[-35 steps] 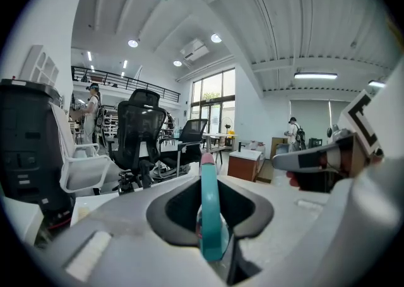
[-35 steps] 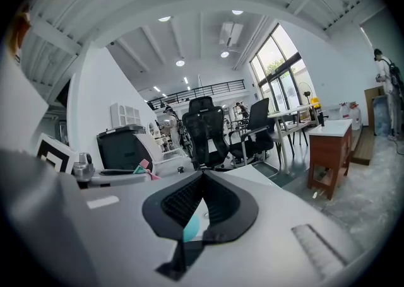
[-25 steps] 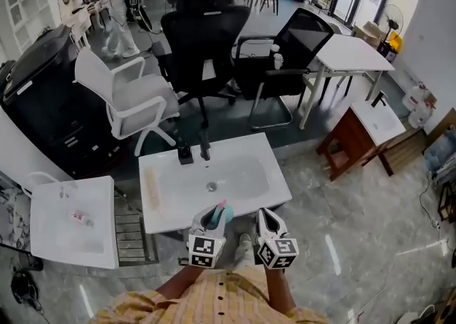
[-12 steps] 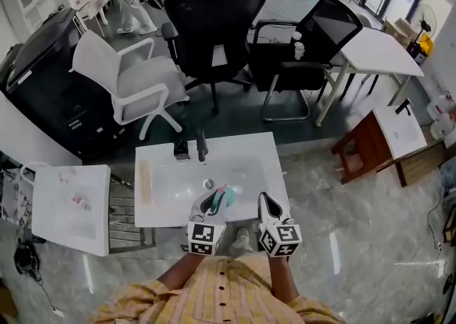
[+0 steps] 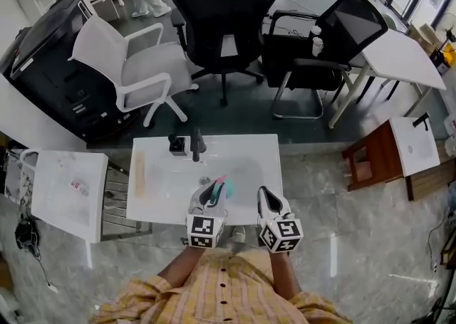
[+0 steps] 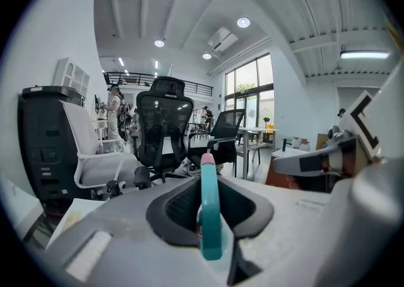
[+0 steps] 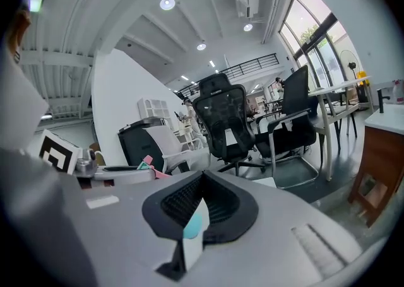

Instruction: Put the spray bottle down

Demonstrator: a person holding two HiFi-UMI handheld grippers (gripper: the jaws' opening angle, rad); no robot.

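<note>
A teal spray bottle (image 5: 218,189) with a pink tip sits between the fingers of my left gripper (image 5: 211,191), which is shut on it. In the left gripper view the bottle's (image 6: 209,213) teal head stands upright in the black pads (image 6: 177,207) of the left gripper (image 6: 210,185). Both grippers hover over the front edge of a white washbasin (image 5: 246,155). My right gripper (image 5: 265,196) is just right of the left one, with its jaws together and nothing held. In the right gripper view its (image 7: 201,207) pads meet, and the bottle's pink tip (image 7: 147,162) shows at the left.
A black faucet (image 5: 196,146) and a drain (image 5: 205,181) mark the basin. Another white basin (image 5: 63,191) stands to the left with a metal rack between. A white chair (image 5: 135,66) and black office chairs (image 5: 226,16) stand behind; a wooden stand (image 5: 388,155) is at the right.
Both grippers have moved forward together, from in front of the basin to over its front edge. The bottle stays in the left gripper. The right gripper's jaws stay together.
</note>
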